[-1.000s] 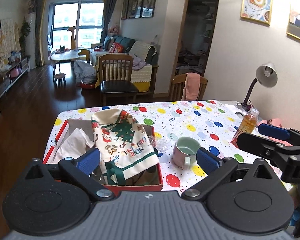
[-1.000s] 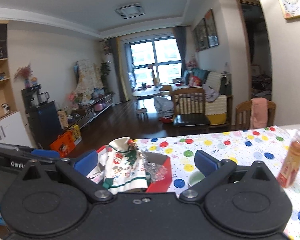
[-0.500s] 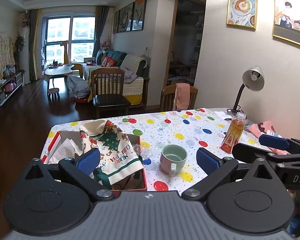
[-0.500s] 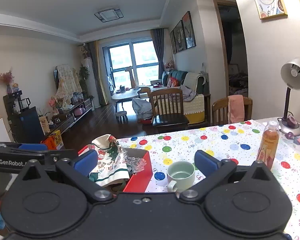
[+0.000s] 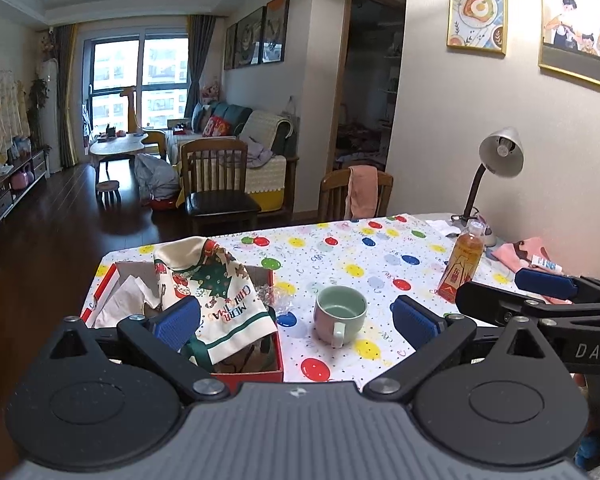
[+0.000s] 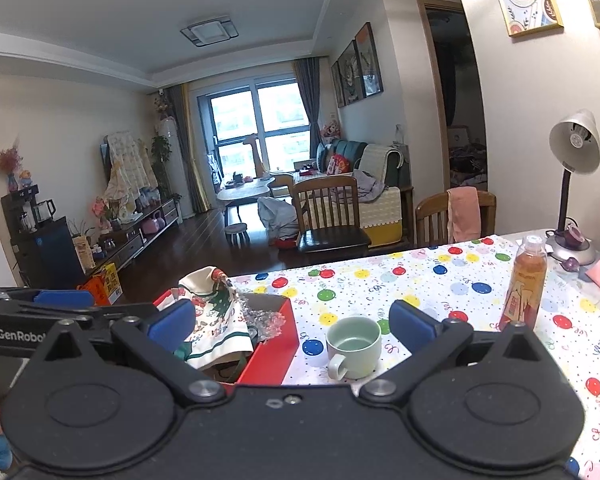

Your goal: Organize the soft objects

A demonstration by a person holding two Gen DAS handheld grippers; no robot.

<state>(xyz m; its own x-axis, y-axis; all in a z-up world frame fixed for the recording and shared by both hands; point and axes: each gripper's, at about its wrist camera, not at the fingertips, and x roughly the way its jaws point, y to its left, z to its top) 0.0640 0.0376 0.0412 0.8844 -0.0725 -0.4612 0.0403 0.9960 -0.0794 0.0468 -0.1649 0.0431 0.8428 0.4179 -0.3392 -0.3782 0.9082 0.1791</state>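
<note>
Lower left of frame, Christmas cloth (image 5: 216, 296) overhangs red box (image 5: 278, 354); both grippers (image 5: 296, 322) (image 6: 290, 326) gaping empty—careless reach could topple green mug (image 5: 340, 312).

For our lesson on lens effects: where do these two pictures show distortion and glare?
Left wrist view: wall and picture frames bow outward; bright window washes out. Right wrist view: dark corners, ceiling edges curve, doorway leans, window overexposed.

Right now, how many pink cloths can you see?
2: one pink cloth lying at the table's right edge beside the lamp, another pink cloth draped over the far chair. Others may be hidden.
</note>
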